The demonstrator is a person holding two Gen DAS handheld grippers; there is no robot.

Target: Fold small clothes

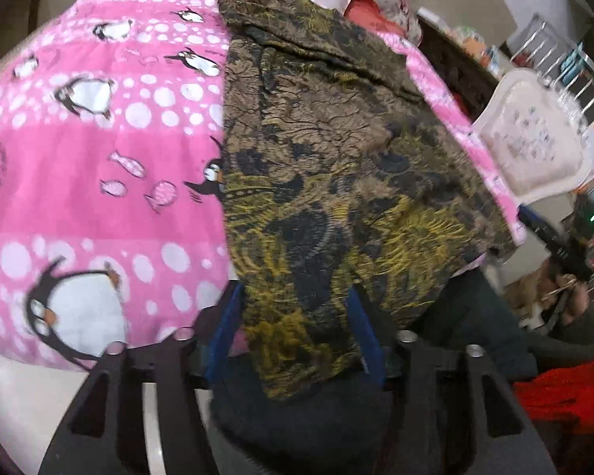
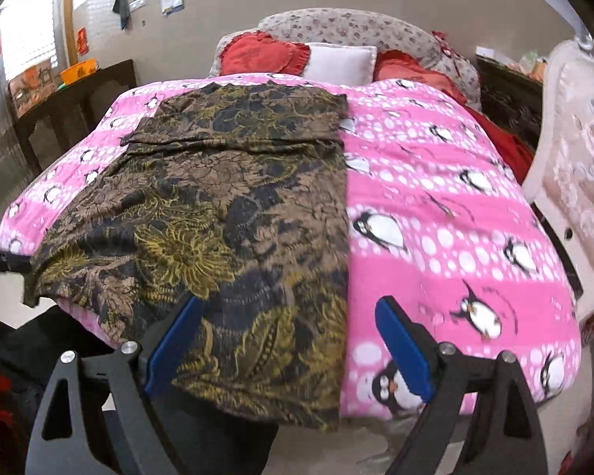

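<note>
A brown, black and yellow patterned garment (image 1: 336, 166) (image 2: 225, 213) lies lengthwise on the pink penguin blanket (image 1: 99, 138) (image 2: 435, 206). Its far end is folded back over itself, and its near hem hangs over the bed's edge. In the left wrist view my left gripper (image 1: 297, 332) stands partly open, with the hanging hem loose between its blue pads (image 1: 370, 340). In the right wrist view my right gripper (image 2: 289, 344) is wide open at the garment's near right corner. The cloth lies behind its left pad (image 2: 174, 340), and the right pad is over bare blanket.
Red cushions (image 2: 261, 55) and a white pillow (image 2: 340, 63) sit at the bed's head. A pale ornate chair (image 2: 574, 182) (image 1: 530, 146) stands beside the bed, and a dark wooden table (image 2: 71, 95) on the other side. A red cloth (image 1: 570, 396) lies low near me.
</note>
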